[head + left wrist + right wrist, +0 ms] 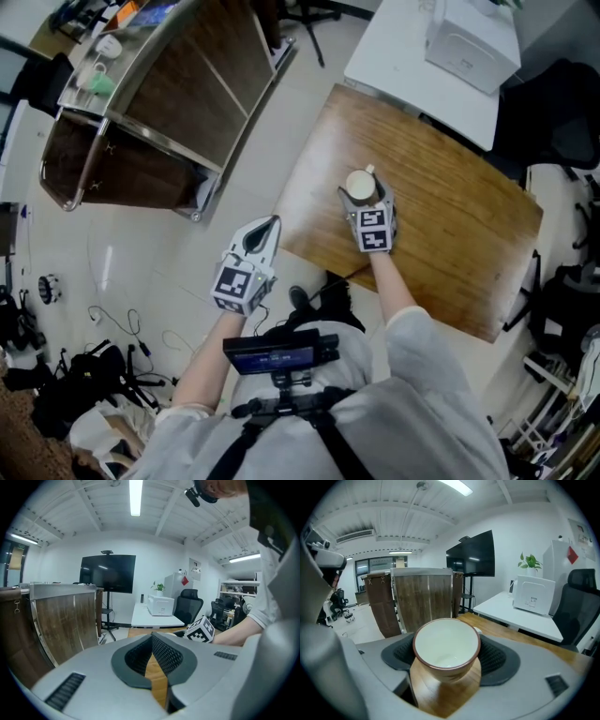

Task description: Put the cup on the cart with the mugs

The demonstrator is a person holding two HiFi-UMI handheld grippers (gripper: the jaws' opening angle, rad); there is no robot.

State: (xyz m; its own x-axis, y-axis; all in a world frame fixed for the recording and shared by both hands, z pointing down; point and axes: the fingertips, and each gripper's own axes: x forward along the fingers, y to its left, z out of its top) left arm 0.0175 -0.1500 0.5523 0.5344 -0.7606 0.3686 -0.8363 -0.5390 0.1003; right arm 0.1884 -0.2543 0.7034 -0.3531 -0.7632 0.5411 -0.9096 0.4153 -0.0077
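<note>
A cream cup (359, 182) with a brown rim sits between the jaws of my right gripper (363, 195), above the wooden table (450, 234). In the right gripper view the cup (446, 646) is upright and empty, with both dark pads pressed on its sides and the table top below it. The cart (159, 112), steel-framed with wood panels, stands at the upper left, and mugs (98, 80) rest on its top shelf. My left gripper (270, 225) hangs over the floor beside the table's left edge. Its jaws (152, 639) meet at the tips with nothing between them.
A white desk (412, 56) with a white printer (473, 42) stands behind the wooden table. A black office chair (553, 112) is at the right. Cables and bags (112, 366) lie on the floor at the lower left. Open floor separates the table from the cart.
</note>
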